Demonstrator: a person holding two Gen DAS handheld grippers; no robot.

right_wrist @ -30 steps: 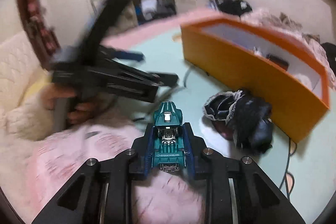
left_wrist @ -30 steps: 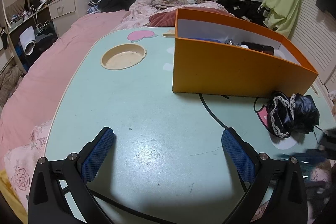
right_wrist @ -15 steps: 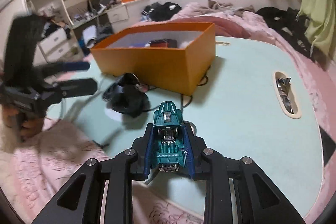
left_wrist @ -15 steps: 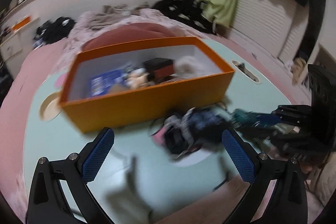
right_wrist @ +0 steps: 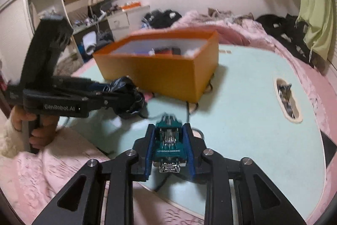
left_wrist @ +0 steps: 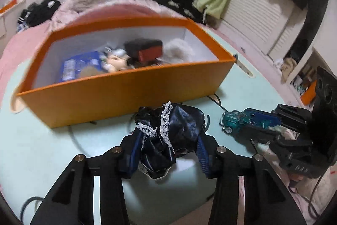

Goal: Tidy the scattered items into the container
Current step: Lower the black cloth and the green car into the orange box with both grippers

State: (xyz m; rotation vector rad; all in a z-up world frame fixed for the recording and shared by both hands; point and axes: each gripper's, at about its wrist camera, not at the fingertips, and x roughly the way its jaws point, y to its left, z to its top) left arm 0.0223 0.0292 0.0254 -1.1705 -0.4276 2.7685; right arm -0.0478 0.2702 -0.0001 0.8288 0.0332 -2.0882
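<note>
An orange box (left_wrist: 126, 94) stands on the pale green table (left_wrist: 42, 151) and holds a blue packet, a doll, a dark red-edged item and something fluffy. In front of it, a dark satin cloth with white lace (left_wrist: 179, 125) is bunched between the blue pads of my left gripper (left_wrist: 166, 140). Its jaws are closing and the pads press the cloth on both sides. My right gripper (right_wrist: 168, 132) is shut on a teal toy car (right_wrist: 169, 140), held over the table's near edge to the right of the cloth. The car (left_wrist: 233, 121) also shows in the left wrist view.
A black cable (right_wrist: 187, 109) runs across the table from under the box. An oval recess (right_wrist: 286, 98) in the table's right side holds small shiny bits. Pink bedding (right_wrist: 52, 172) surrounds the table, with heaps of clothes behind the box. A person's hand (right_wrist: 40, 132) grips the left tool's handle.
The left gripper swung from bare table round to face the box and came over the dark cloth, and its jaws narrowed from wide open onto the cloth. The right gripper keeps the car.
</note>
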